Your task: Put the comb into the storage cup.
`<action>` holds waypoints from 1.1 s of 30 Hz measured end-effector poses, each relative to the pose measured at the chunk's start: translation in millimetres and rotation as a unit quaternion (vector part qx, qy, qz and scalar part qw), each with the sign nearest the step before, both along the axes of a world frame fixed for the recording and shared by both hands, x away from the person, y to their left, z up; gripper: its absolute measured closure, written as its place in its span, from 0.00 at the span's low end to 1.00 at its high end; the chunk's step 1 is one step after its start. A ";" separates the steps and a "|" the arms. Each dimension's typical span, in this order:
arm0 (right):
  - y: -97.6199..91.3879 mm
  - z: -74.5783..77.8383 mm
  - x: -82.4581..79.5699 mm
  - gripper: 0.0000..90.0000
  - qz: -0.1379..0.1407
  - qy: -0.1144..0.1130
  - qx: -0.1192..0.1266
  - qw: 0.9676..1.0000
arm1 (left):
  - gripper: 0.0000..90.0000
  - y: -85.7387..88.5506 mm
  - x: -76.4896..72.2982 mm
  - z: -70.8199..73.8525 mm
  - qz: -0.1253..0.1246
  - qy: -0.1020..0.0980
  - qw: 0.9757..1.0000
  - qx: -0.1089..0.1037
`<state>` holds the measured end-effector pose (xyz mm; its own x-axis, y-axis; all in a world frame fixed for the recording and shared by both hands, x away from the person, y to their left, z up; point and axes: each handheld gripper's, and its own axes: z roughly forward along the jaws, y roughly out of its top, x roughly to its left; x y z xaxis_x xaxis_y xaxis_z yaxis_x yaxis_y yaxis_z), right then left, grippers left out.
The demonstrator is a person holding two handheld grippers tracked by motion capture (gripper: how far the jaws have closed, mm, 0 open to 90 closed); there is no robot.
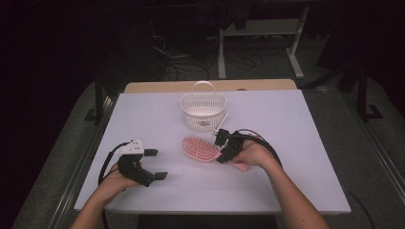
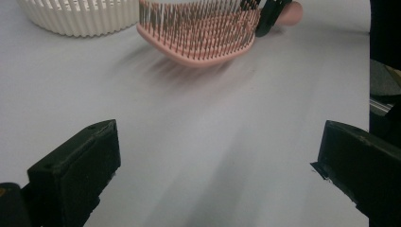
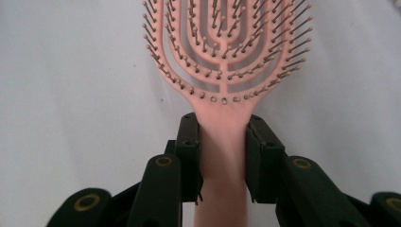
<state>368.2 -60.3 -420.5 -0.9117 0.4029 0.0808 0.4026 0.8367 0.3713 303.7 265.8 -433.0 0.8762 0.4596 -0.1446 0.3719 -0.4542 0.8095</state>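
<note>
**Other items on and around my table**

Item one: a white slatted basket (image 1: 203, 112) with an upright loop handle, standing toward the far middle of my white table (image 1: 296, 143); its ribbed wall also shows in the left gripper view (image 2: 80, 19). Item two: a thin white stick (image 1: 222, 121), possibly a straw or a pen, lying slanted just beside the basket's near right side. Item three: a wooden board edge (image 1: 157, 87) behind my table. Item four: cables (image 1: 191, 67) on the dark floor beyond, near a white frame leg (image 1: 296, 47).
</note>
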 end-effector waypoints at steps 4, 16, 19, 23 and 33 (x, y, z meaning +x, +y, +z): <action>-4.3 4.2 1.1 0.77 -0.007 -0.006 0.026 1.000 | 0.00 0.2 0.2 -0.4 0.000 0.000 1.000 0.000; -20.0 16.3 4.8 0.77 -0.032 -0.016 0.108 0.994 | 0.00 1.1 0.7 -0.9 0.002 0.002 1.000 -0.003; -23.6 20.2 4.9 0.76 -0.039 -0.022 0.126 0.991 | 0.00 1.2 0.9 -1.6 0.004 0.001 1.000 -0.001; -28.2 23.8 5.2 0.77 -0.045 -0.036 0.148 0.987 | 0.00 1.2 0.6 -1.4 0.004 0.000 1.000 -0.002; -38.2 30.2 4.4 0.76 -0.066 -0.061 0.204 0.975 | 0.00 2.2 1.5 -0.8 0.009 -0.001 1.000 -0.004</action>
